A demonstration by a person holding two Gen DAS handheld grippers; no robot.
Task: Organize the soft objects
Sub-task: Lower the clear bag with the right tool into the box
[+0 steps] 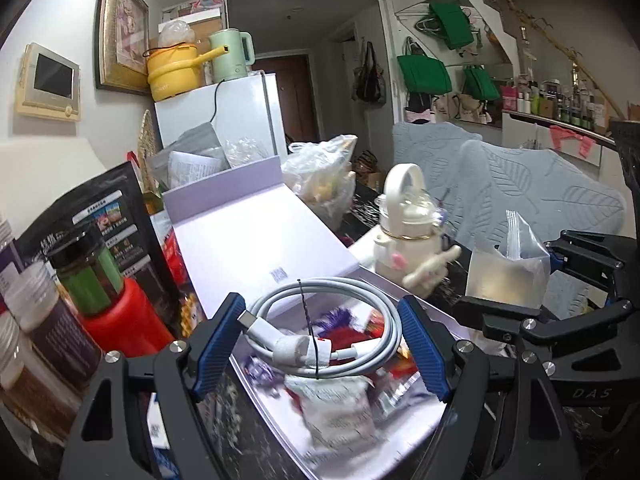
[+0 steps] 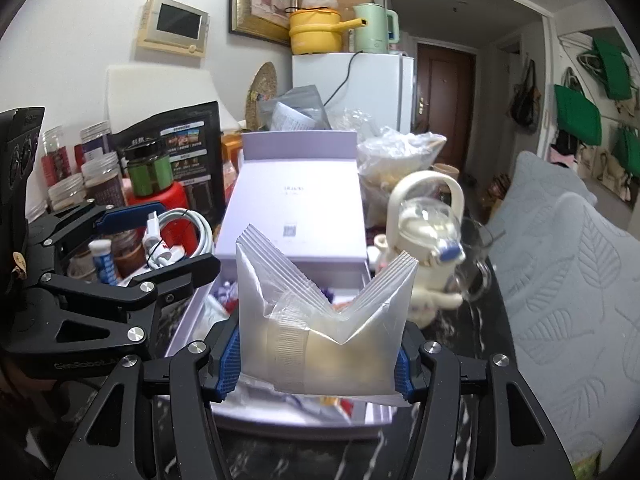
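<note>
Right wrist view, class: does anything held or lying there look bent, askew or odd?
Yes. The stack of plastic bags squeezed in the right gripper is buckled into a V, its ends splayed upward. The coiled white cable in the left gripper looks tidy.

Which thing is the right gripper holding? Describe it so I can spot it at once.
Find the long lavender box at the table's centre. Just in front of it, the right gripper clamps a frosted plastic bag pack, folded into a V. Unlike the coiled white cable in the left gripper, it is translucent and flat-sided.
</note>
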